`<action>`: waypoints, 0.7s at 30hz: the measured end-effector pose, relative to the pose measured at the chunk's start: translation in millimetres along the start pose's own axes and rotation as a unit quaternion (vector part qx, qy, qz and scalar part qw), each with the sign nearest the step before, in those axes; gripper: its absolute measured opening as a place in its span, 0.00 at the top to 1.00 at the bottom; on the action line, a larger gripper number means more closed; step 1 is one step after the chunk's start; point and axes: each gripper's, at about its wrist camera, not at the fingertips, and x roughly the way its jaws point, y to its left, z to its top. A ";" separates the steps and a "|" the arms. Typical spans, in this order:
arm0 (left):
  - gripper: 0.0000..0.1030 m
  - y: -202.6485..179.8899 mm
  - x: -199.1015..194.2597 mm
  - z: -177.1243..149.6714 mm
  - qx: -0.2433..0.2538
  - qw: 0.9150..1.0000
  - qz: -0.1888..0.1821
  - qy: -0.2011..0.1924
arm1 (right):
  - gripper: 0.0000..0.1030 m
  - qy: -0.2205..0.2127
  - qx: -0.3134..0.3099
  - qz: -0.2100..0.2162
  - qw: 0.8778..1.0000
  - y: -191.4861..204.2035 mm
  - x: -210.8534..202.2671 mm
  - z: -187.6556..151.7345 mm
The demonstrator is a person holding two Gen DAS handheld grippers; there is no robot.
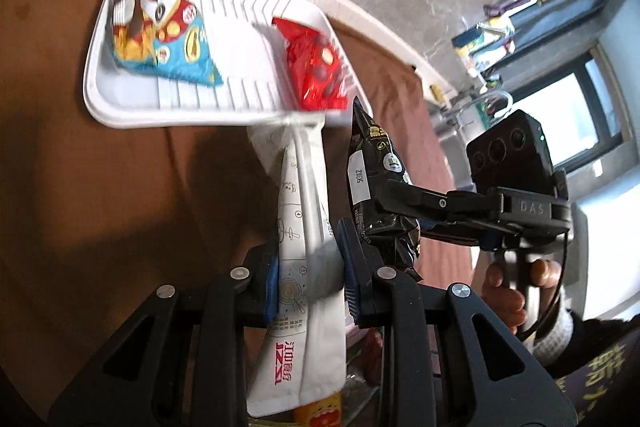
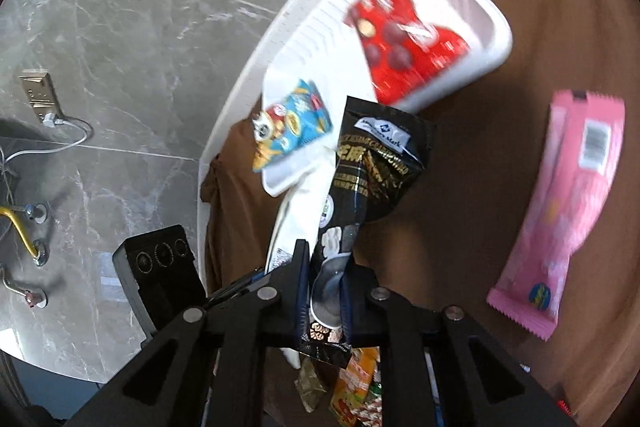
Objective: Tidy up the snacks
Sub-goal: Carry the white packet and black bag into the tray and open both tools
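With both grippers loaded, a person carries two snack packets toward a white ribbed tray [image 1: 120, 99] resting on a brown tablecloth [image 1: 80, 207]. The left gripper [image 1: 310, 279] pinches a long white sachet [image 1: 304, 227] between its blue pads, while the right gripper [image 2: 324, 291] has its jaws pressed tight on a black foil snack bag [image 2: 368, 171], which stands upright just beside the sachet. The tray already holds a blue panda-printed chip bag [image 1: 160, 35] at one end and a red candy packet [image 1: 316, 67] at the other, with bare ribbed floor between them. A pink wrapped bar [image 2: 568, 203] lies apart on the cloth, and more wrappers [image 2: 356, 387] sit below the grippers.

Placing well appears to call for carrying each packet clear over the tray's rim before release, aiming at the open middle strip, and keeping the two held packets from snagging each other, since they hang close. Lowering each flat should stop it tipping onto its neighbours.
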 end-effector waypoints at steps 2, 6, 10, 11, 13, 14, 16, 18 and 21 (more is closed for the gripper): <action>0.77 0.7 -2.8 8.7 -0.007 1.000 -0.009 -0.005 | 0.85 -0.003 -0.011 -0.001 1.000 6.1 -2.0 7.9; 0.77 1.8 -8.7 25.3 -0.016 0.999 -0.022 -0.020 | 0.85 -0.005 -0.024 -0.003 1.000 12.7 0.7 26.4; 0.77 2.5 -10.4 42.3 -0.018 0.999 -0.033 -0.025 | 0.85 -0.001 -0.025 0.007 1.000 16.8 7.2 41.0; 0.77 3.1 -9.5 44.7 -0.020 0.999 -0.037 -0.025 | 0.85 0.000 -0.023 0.011 1.000 17.6 9.5 43.6; 0.77 4.1 -9.6 47.5 -0.021 0.999 -0.039 -0.024 | 0.85 0.000 -0.026 0.009 1.000 18.3 11.8 46.9; 0.77 6.1 -9.3 48.9 -0.026 0.998 -0.043 -0.026 | 0.85 0.001 -0.026 0.008 1.000 18.2 12.9 48.1; 0.77 9.9 -8.2 50.0 -0.034 0.998 -0.048 -0.024 | 0.85 0.004 -0.021 0.011 1.000 17.9 15.4 51.2; 0.77 12.8 -7.2 49.0 -0.038 0.998 -0.046 -0.021 | 0.85 0.008 -0.021 0.009 1.000 17.3 17.6 52.0; 0.77 15.4 -3.7 44.7 -0.035 0.999 -0.037 -0.013 | 0.85 0.013 -0.022 0.003 1.000 14.1 19.4 49.9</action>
